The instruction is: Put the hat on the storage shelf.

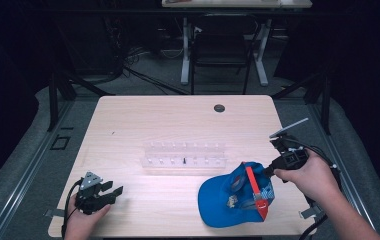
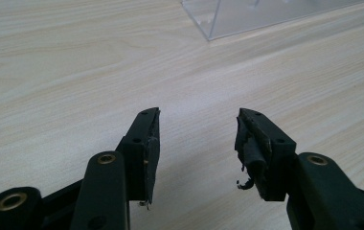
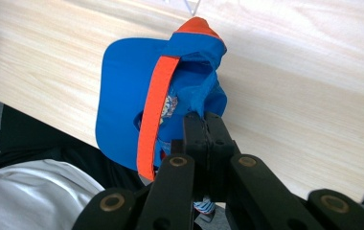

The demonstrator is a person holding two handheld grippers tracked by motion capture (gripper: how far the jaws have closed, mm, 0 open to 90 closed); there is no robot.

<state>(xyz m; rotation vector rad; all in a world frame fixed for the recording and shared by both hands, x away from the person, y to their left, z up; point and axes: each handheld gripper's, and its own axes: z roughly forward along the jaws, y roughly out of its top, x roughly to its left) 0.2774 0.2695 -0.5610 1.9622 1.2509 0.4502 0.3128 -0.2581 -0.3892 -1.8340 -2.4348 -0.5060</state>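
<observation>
At the near left corner of the light wooden bench (image 1: 128,120), the left gripper (image 1: 109,192) rests low in the person's left hand (image 1: 83,222), its jaws spread wide apart with nothing between them; the left gripper view shows bare wood grain in the gap and worn black padding on both inner faces.

Near the front edge on the right lies a blue baseball cap (image 1: 228,197), upside down, its brim pointing toward the front left and a red-orange strap (image 1: 254,187) crossing its open underside. The right gripper (image 1: 267,171), held in the person's right hand (image 1: 312,176), meets the cap's back edge; in the right gripper view its jaws are pressed together on a fold of the blue fabric at the rim, with the cap (image 3: 122,100) hanging past the bench edge toward the person.

Farther in, about mid-bench, sits a long clear plastic rack (image 1: 184,155) with a row of small pegs. Beyond it, near the far edge, is a dark round grommet hole (image 1: 219,108).
</observation>
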